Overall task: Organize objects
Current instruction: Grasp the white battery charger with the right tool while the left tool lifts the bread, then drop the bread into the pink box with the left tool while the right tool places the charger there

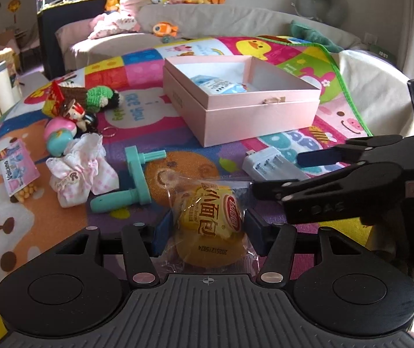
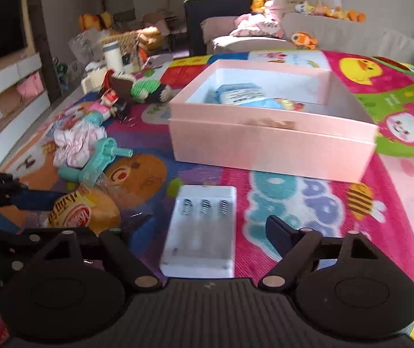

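Observation:
My left gripper (image 1: 205,232) has its jaws on both sides of a yellow wrapped bread bun (image 1: 211,226) lying on the play mat; the pads touch the wrapper. The bun also shows in the right wrist view (image 2: 85,211). My right gripper (image 2: 195,232) is open around a white battery charger (image 2: 201,229), which lies on the mat between its fingers; the right gripper also shows in the left wrist view (image 1: 291,174), over the charger (image 1: 270,166). An open pink box (image 1: 244,107) holds a blue packet (image 1: 218,85) and stands behind; it also appears in the right wrist view (image 2: 270,142).
On the left of the mat lie a teal plastic tool (image 1: 137,174), a pink frilly cloth (image 1: 79,168), a snack bag (image 1: 18,171), small dolls (image 1: 73,113) and a green knitted toy (image 1: 99,95). A sofa (image 1: 236,23) with plush toys stands behind.

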A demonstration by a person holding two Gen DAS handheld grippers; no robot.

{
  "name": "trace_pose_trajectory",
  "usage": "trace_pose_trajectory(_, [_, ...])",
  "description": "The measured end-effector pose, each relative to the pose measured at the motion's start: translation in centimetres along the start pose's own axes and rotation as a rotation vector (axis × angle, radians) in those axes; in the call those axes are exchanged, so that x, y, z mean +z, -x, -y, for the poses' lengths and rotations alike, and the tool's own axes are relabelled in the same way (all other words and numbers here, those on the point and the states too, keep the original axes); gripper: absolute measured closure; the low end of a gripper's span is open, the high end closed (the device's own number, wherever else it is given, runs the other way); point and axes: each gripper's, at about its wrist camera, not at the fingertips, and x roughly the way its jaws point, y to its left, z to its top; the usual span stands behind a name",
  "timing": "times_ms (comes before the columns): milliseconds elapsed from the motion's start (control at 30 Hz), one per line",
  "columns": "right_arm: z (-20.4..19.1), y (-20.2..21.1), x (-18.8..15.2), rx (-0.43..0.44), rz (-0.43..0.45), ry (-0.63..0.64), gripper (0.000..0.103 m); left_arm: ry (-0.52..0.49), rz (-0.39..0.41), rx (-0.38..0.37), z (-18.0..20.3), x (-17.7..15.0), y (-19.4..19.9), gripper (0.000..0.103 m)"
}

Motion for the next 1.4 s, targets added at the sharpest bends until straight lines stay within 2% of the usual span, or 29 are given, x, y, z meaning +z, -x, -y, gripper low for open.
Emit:
trace_pose_trajectory(33, [-0.3, -0.3, 0.2, -0.003, -0.003, 0.016, 0.028, 0.002, 0.001, -0.002, -0.1, 0.0, 0.0, 0.043])
trace_pose_trajectory(133, [-1.0, 0.1, 0.0, 0.003, -0.005, 0.081, 0.052, -0.007, 0.007, -0.001, 0.1, -0.1, 0.1, 0.045])
trace_pose_trajectory(167, [-1.1, 0.4, -0.1, 0.006, -0.007, 0.095, 0.055, -0.011, 0.007, 0.001, 0.2, -0.1, 0.2, 0.046])
trace_pose_trajectory(267, [-0.7, 1.6, -0.6, 0.009, -0.004, 0.108, 0.055, -0.02, 0.0, 0.002, 0.5, 0.0, 0.4, 0.048])
trace_pose_trajectory(467, [1.5, 5.7, -1.3, -0.008, 0.061, 0.068, 0.055, 0.004, -0.017, -0.106, 0.6, 1.2, 1.6, 0.05])
trace_pose_trajectory(600, [3.6, 8.4, -1.0, -0.014, 0.149, -0.002, 0.055, 0.01, 0.073, -0.128, 1.2, 5.7, 2.4, 0.05])
trace_pose_trajectory(667, [4.5, 9.2, -0.7, -0.015, 0.185, -0.03, 0.055, 0.072, 0.132, -0.151, 1.3, 9.0, 1.8, 0.05])
trace_pose_trajectory(733, [5.3, 9.6, -0.6, -0.02, 0.214, -0.052, 0.055, 0.167, 0.166, -0.176, 1.5, 12.3, -0.2, 0.05])
trace_pose_trajectory(833, [6.2, 9.5, -0.6, -0.03, 0.239, -0.083, 0.056, 0.277, 0.175, -0.191, 2.3, 16.1, -5.1, 0.05])
trace_pose_trajectory(933, [7.0, 9.3, -0.8, -0.02, 0.239, -0.114, 0.056, 0.353, 0.165, -0.208, 3.4, 17.8, -10.4, 0.049])
trace_pose_trajectory(1000, [7.5, 9.0, -1.1, -0.018, 0.234, -0.125, 0.056, 0.336, 0.149, -0.152, 4.4, 17.8, -13.0, 0.049])
trace_pose_trajectory(1067, [7.8, 8.8, -1.3, -0.024, 0.228, -0.126, 0.056, 0.28, 0.097, -0.044, 5.2, 17.3, -15.0, 0.049])
trace_pose_trajectory(1100, [7.9, 8.8, -1.5, -0.03, 0.227, -0.126, 0.056, 0.262, 0.063, -0.013, 5.3, 16.8, -15.3, 0.048])
trace_pose_trajectory(1167, [8.4, 8.7, -1.7, -0.038, 0.229, -0.129, 0.056, 0.21, 0.031, 0.025, 5.4, 15.7, -14.9, 0.045])
trace_pose_trajectory(1267, [9.1, 8.2, -1.8, -0.04, 0.224, -0.145, 0.056, 0.145, -0.005, 0.133, 5.1, 14.3, -13.3, 0.048])
trace_pose_trajectory(1333, [9.3, 7.8, -1.7, -0.042, 0.223, -0.153, 0.056, 0.088, -0.019, 0.129, 4.8, 13.5, -12.3, 0.047])
trace_pose_trajectory(1400, [9.4, 7.5, -1.5, -0.037, 0.221, -0.159, 0.056, 0.099, -0.015, 0.123, 4.3, 13.2, -10.8, 0.052])
